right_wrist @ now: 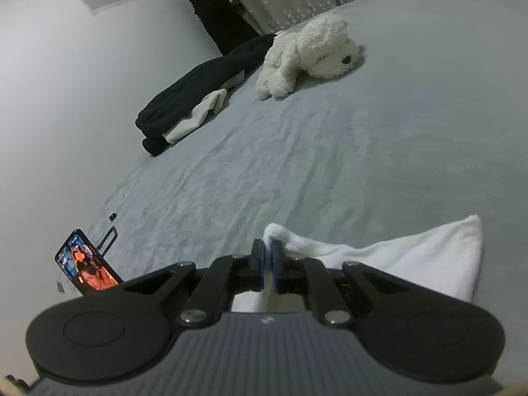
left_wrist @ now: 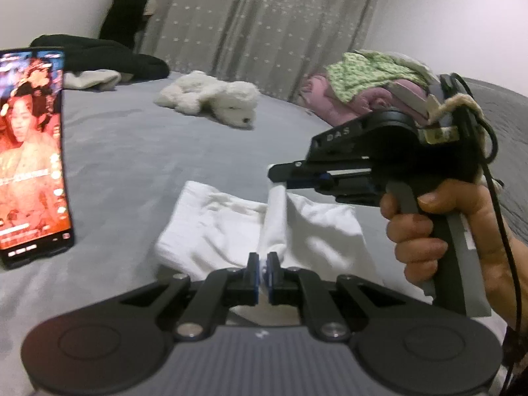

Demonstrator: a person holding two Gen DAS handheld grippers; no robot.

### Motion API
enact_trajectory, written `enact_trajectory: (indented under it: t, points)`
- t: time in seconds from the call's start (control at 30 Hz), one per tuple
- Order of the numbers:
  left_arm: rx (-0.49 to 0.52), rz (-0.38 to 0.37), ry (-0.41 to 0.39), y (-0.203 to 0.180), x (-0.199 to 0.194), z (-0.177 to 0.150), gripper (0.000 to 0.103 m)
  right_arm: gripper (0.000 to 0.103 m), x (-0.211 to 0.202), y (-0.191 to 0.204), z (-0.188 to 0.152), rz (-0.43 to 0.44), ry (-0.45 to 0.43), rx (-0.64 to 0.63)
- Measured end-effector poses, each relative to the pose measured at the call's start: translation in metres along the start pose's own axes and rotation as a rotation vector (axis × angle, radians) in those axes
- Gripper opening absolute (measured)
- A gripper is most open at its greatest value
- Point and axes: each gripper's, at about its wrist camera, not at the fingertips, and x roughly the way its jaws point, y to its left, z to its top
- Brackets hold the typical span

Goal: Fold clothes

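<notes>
A white garment [left_wrist: 211,227] lies partly folded on the grey bed [left_wrist: 138,151]. My left gripper [left_wrist: 263,265] is shut on one edge of it, and a strip of white cloth runs up from the pads toward my right gripper [left_wrist: 275,173], which a hand [left_wrist: 439,231] holds at the right. In the right wrist view my right gripper [right_wrist: 268,257] is shut on a bunched white corner of the garment [right_wrist: 412,257], whose remaining cloth spreads to the right behind the fingers.
A phone [left_wrist: 31,151] with a lit screen stands propped at the left on the bed; it shows as the phone [right_wrist: 87,269] in the right wrist view too. A white plush dog [right_wrist: 307,54], dark clothes [right_wrist: 198,99] and a pink and green pile [left_wrist: 363,82] lie farther back.
</notes>
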Motion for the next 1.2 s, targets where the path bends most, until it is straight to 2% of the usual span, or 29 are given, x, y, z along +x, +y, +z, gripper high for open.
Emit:
enact_trajectory:
  t: [0.57, 1.2]
  points:
    - [-0.051, 0.088, -0.046, 0.023, -0.019, 0.009, 0.004, 0.008, 0.026, 0.034, 0.0, 0.02, 0.015, -0.032]
    - [-0.064, 0.174, -0.011, 0.036, -0.021, 0.009, 0.004, 0.008, 0.056, 0.047, -0.008, 0.006, 0.065, -0.052]
